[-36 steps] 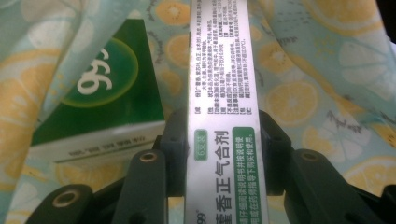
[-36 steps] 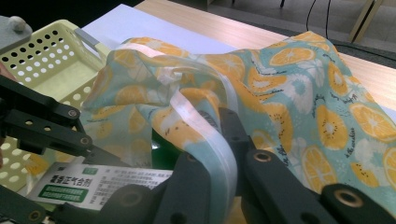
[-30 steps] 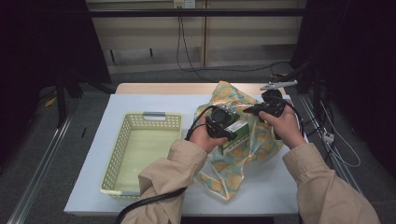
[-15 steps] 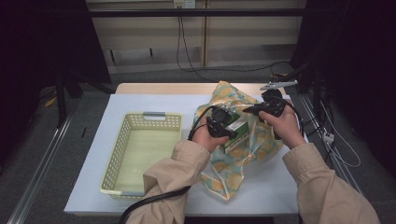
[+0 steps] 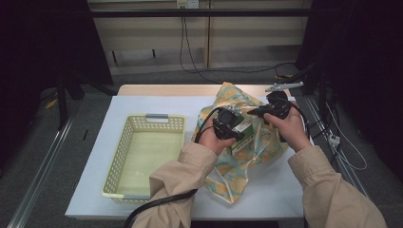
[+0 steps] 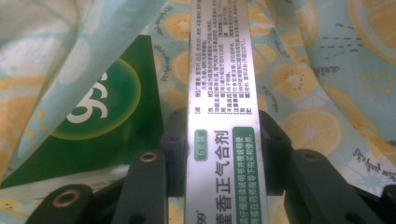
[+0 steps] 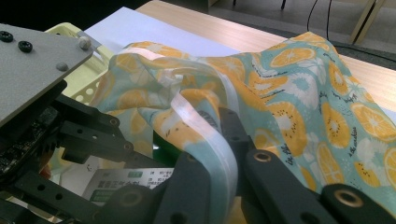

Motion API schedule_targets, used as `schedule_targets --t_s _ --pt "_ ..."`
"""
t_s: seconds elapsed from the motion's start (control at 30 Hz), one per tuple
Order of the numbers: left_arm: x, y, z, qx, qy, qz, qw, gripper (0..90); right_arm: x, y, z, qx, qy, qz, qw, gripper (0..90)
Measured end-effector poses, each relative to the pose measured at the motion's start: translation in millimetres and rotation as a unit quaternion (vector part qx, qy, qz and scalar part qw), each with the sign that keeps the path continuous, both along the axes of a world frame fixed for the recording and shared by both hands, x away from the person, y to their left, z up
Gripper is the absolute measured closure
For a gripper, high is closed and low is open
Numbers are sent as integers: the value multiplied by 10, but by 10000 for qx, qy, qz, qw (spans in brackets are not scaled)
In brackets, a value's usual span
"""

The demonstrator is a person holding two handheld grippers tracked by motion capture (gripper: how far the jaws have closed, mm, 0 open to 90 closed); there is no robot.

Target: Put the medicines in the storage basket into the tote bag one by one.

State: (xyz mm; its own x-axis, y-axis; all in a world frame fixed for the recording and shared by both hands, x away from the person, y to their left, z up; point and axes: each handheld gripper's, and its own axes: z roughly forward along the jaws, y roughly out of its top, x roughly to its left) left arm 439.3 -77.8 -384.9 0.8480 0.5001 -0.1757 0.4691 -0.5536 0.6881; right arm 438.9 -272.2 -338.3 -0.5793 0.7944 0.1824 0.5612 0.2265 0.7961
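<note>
An orange-slice patterned cloth bag (image 5: 252,147) lies on the right of the white table. My left gripper (image 5: 234,128) reaches into the bag's mouth, shut on a long silver medicine box (image 6: 224,84) printed with Chinese text. Its black fingers (image 6: 175,140) press on both sides of the box. A green carton (image 6: 112,107) sits beside it inside the bag (image 6: 317,70). My right gripper (image 7: 219,128) is shut on the bag's white-banded rim (image 7: 198,116), holding it up. In the right gripper view the left gripper (image 7: 93,135) and the silver box (image 7: 130,183) show at lower left.
A pale yellow plastic basket (image 5: 116,156) with nothing in it stands on the left half of the table. Bare white tabletop (image 5: 157,102) lies behind it. The table's wooden far edge (image 5: 190,89) meets a dark floor with cables.
</note>
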Motion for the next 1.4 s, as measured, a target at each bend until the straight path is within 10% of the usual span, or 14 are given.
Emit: schedule_targets --t_s 0.53,0.73,0.9,1.4 --pt "60 -260 -118 -27 -232 28 9997 620 18 -25 -18 41 28 -19 10000 900" --pt "50 -242 -110 2 -318 -42 9995 401 31 -35 -68 5 53 -11 10000 900" --pt "-16 -114 -13 -3 -135 -85 9999 266 23 -46 -88 -12 58 -25 10000 900" --pt "-211 661 336 196 -478 19 9987 151 -3 -224 -103 -71 64 -280 9996 900"
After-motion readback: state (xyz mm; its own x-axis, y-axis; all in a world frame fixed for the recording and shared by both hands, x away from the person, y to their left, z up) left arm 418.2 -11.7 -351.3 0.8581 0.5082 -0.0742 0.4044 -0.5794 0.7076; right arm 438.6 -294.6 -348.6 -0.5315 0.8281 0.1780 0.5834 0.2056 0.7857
